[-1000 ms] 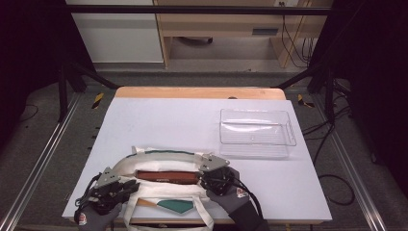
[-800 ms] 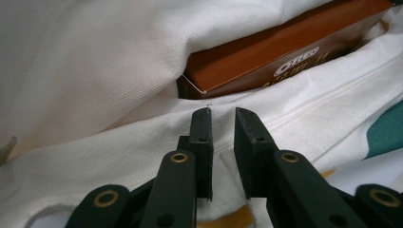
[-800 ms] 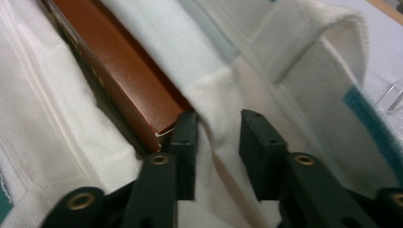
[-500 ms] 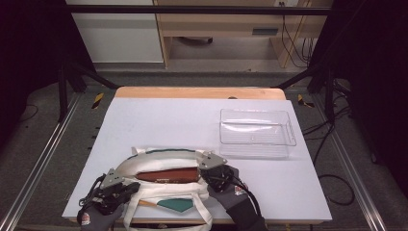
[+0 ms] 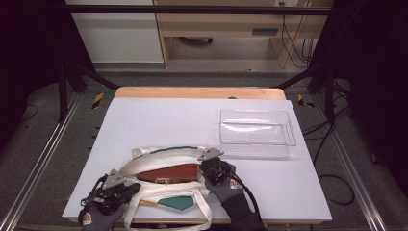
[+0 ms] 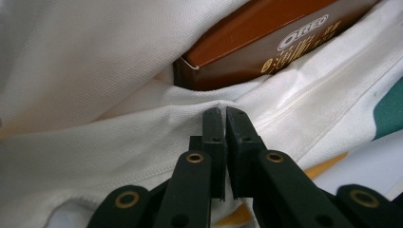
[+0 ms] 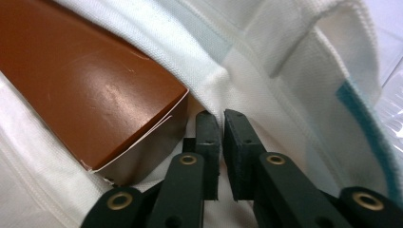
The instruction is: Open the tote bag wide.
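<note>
Gloved hands work a white cloth tote bag [image 5: 166, 159] at the near edge of a pale desk [image 5: 159, 120], each holding a two-jaw tool. At the bag's left end, the left tool [image 5: 126, 185] has its black jaws pressed nearly together on a fold of the bag's white fabric, as its own camera shows [image 6: 223, 114], with the cloth pinched up between the tips. At the bag's right end, the right tool [image 5: 206, 166] grips the rim of the opening in the same way; in the right gripper view [image 7: 221, 118] a seamed edge of the fabric runs down into the narrow gap between the jaws. Between the two tools the mouth of the bag stands open, and a long brown carton [image 5: 168, 172] lies inside it, lengthwise across the desk. The left gripper view shows one end of that carton [image 6: 266, 38] just beyond the pinched fold, printed with the word OREO in white; the right gripper view shows its other end [image 7: 85, 90], glossy and with a flap slightly lifted, just left of the jaws. A teal and orange print [image 5: 173, 202] marks the near face of the bag. A clear plastic tray [image 5: 256, 133] sits on the desk to the right, just beyond the bag
</note>
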Demonstrator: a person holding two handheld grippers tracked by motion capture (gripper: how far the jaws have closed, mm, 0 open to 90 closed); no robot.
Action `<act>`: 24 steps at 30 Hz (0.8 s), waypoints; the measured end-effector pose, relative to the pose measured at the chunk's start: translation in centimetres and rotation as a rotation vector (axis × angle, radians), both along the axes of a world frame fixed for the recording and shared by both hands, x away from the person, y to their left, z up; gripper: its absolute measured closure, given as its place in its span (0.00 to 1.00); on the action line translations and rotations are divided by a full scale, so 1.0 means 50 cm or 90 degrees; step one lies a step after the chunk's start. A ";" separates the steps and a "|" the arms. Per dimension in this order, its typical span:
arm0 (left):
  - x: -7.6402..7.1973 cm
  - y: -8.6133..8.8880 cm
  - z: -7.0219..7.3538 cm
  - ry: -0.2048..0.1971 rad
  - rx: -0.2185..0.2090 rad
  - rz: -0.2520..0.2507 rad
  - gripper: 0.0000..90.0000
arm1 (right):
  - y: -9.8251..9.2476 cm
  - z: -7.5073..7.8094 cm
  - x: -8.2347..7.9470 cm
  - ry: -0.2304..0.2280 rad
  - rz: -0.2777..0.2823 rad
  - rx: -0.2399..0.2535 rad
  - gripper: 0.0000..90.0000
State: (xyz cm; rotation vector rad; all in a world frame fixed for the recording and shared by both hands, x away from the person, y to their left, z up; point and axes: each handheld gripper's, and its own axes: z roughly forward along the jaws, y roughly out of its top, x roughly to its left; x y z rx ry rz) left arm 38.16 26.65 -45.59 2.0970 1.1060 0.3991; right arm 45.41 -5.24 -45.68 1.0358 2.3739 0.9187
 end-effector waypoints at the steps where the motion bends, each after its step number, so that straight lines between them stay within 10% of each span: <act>1: 0.000 0.001 0.002 0.000 -0.007 -0.002 0.91 | -0.002 0.003 -0.002 -0.003 0.002 0.005 0.87; 10: 0.002 0.008 0.051 -0.083 -0.055 0.025 0.72 | -0.050 0.056 -0.069 -0.052 0.057 0.088 0.68; 24: 0.065 -0.014 0.050 -0.078 -0.020 0.060 0.65 | -0.028 0.007 -0.110 0.023 0.121 0.141 0.68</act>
